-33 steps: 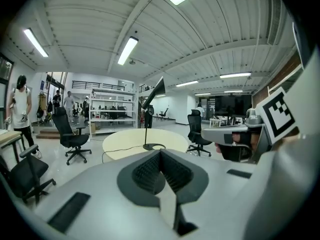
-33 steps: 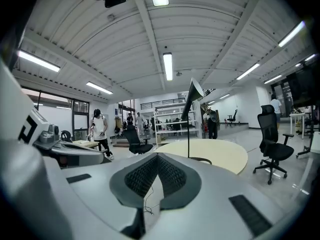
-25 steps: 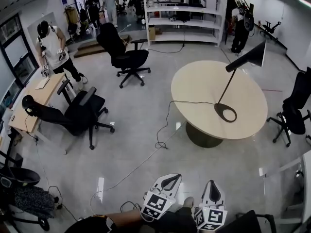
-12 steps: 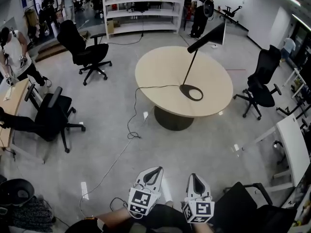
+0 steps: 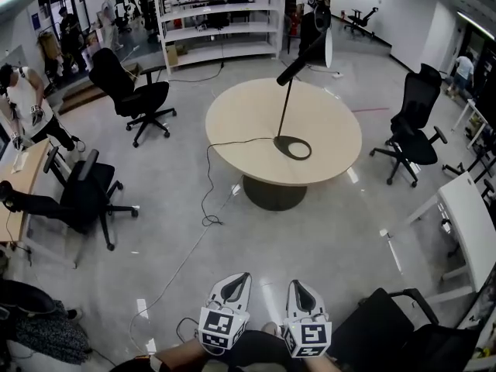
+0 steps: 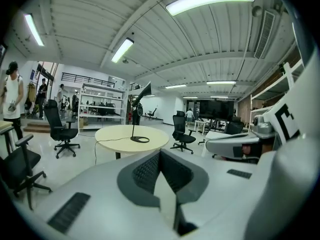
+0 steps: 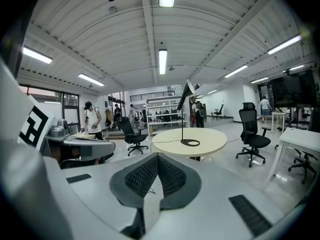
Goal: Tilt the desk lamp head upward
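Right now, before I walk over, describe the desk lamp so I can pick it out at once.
Find the round beige table in the middle of the open floor. The desk lamp is the only thing standing on it. It has a thin black stem on a flat ring base, topped by a slanted black cone head.

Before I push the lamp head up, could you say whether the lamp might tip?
Probably top-heavy: the lamp carries a long head high on a thin stem over a small ring base. It may tip or slide; its cord looks slack.
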`<state>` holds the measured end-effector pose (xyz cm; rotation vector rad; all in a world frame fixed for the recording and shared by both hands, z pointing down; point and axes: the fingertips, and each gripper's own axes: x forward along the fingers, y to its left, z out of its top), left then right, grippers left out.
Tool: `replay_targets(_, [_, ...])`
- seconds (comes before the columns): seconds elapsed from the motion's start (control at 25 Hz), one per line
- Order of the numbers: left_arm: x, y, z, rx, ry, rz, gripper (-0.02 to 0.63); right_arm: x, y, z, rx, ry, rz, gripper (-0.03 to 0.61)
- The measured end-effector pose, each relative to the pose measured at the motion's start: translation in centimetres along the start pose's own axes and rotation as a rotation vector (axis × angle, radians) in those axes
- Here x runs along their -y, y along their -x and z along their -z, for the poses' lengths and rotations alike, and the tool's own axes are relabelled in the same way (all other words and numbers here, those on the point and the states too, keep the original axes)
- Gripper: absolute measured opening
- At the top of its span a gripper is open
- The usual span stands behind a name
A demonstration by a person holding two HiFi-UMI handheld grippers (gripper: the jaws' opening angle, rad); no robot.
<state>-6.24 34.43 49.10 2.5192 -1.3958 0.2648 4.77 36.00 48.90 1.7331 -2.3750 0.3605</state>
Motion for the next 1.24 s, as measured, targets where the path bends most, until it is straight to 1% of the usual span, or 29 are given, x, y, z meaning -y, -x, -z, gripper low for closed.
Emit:
replay_targets(0.12, [0.2, 0.2, -0.1, 0.001, 0.002, -0.017, 0.046, 0.1, 0.2, -0.2, 0.006, 0.009, -0.016, 0.017])
replay_targets(0.4, [1.4, -0.4, -1.0, 0.018, -0.01, -0.023, 0.046, 0.9, 0.6, -0.5, 0.001, 0.035, -0.03, 0.015])
replay_targets(0.68, [0.3, -0.8, -1.7, 0.026, -0.004, -0.019, 0.046, 0.6, -0.1, -1.6, 0.014, 0.037, -0.009, 0.015])
replay_targets(1.0, [-1.0, -1.5, -2.5, 0.044, -0.001, 0.018, 0.046, -0.3, -1.3, -2.5, 0.021, 0.047, 0.021, 0.015])
replay_targets(1.24, [-2.6, -1.7, -2.5, 0.039, -0.004, 0.038, 0.046, -1.1, -2.7, -2.1, 0.009, 0.057, 0.034, 0.015])
